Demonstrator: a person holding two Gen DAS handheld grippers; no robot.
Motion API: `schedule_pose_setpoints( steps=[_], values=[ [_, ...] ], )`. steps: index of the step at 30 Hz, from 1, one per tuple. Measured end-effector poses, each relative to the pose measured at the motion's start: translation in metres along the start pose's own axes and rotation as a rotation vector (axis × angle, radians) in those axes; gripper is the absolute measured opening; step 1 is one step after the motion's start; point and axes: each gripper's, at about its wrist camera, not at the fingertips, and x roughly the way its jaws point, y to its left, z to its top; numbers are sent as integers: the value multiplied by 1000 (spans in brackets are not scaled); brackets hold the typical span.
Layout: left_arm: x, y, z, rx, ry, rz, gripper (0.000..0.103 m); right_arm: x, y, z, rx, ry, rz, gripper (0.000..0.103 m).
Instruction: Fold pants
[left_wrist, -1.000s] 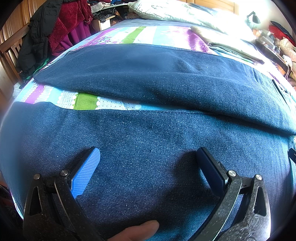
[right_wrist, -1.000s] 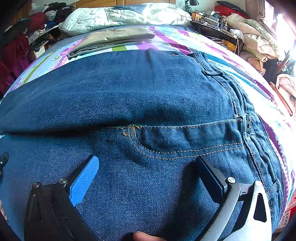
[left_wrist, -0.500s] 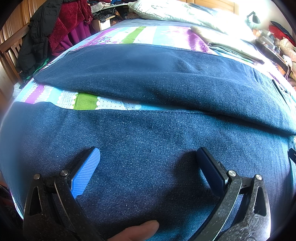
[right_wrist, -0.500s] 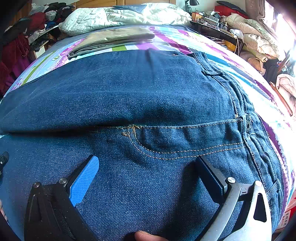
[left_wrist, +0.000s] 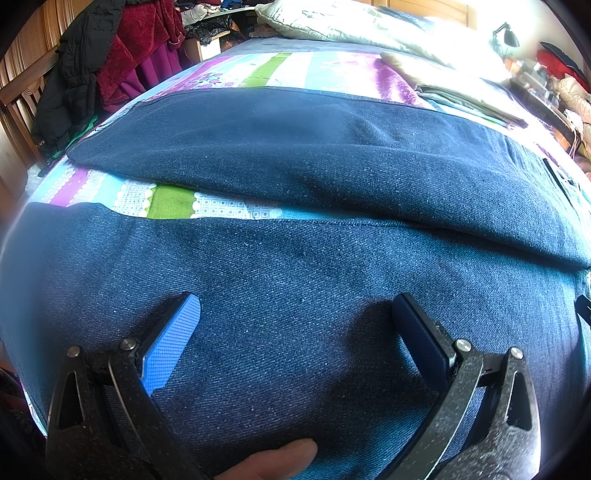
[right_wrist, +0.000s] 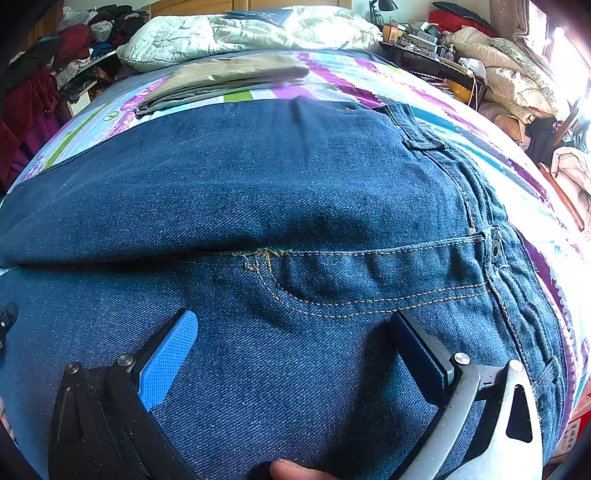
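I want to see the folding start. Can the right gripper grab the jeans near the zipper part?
Probably yes. The right gripper is open just above the jeans, close to the fly stitching, with nothing between.

I log the pants spread flat on the bed, legs toward my left, waistband toward my right. Behind them lie folded clothes, then a quilt at the far end. My left gripper sits over the near leg, my right gripper near the fly.
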Motion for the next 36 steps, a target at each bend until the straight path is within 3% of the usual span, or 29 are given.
schedule_pose_setpoints(
  steps=[36],
  values=[
    [-1, 3, 0, -3, -2, 0, 103, -1, 3, -1, -2, 0, -21, 103]
  ],
)
